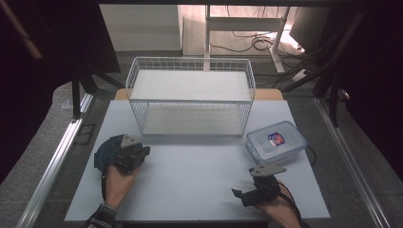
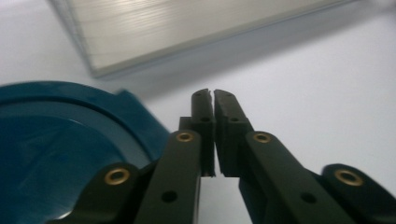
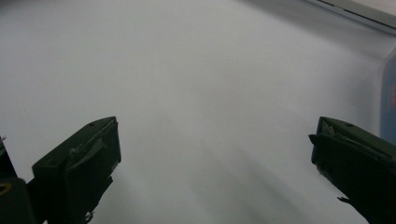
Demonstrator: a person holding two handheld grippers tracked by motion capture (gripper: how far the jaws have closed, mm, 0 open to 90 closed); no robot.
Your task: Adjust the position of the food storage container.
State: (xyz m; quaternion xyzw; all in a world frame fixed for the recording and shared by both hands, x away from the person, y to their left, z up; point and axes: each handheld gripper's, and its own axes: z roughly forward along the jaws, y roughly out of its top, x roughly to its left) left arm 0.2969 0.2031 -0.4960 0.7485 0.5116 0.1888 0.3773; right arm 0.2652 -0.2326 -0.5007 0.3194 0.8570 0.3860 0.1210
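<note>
A dark blue round plate [image 1: 103, 151] lies on the white table [image 1: 199, 171] at the left, large at the lower left of the left gripper view [image 2: 56, 154]. My left gripper [image 1: 144, 151] hovers at the plate's right edge. Its jaws are shut, tips [image 2: 213, 95] together with nothing between them, over bare table beside the plate. My right gripper [image 1: 247, 186] rests near the table's front right. Its jaws stand wide open [image 3: 215, 154] with bare table between the fingers [image 3: 79, 168].
A white wire basket [image 1: 190, 102] stands at the back centre, its base [image 2: 187, 28] just ahead of the left gripper. A clear lidded plastic container [image 1: 275, 141] with a blue label sits at the right, its edge [image 3: 390, 102] beside the right gripper.
</note>
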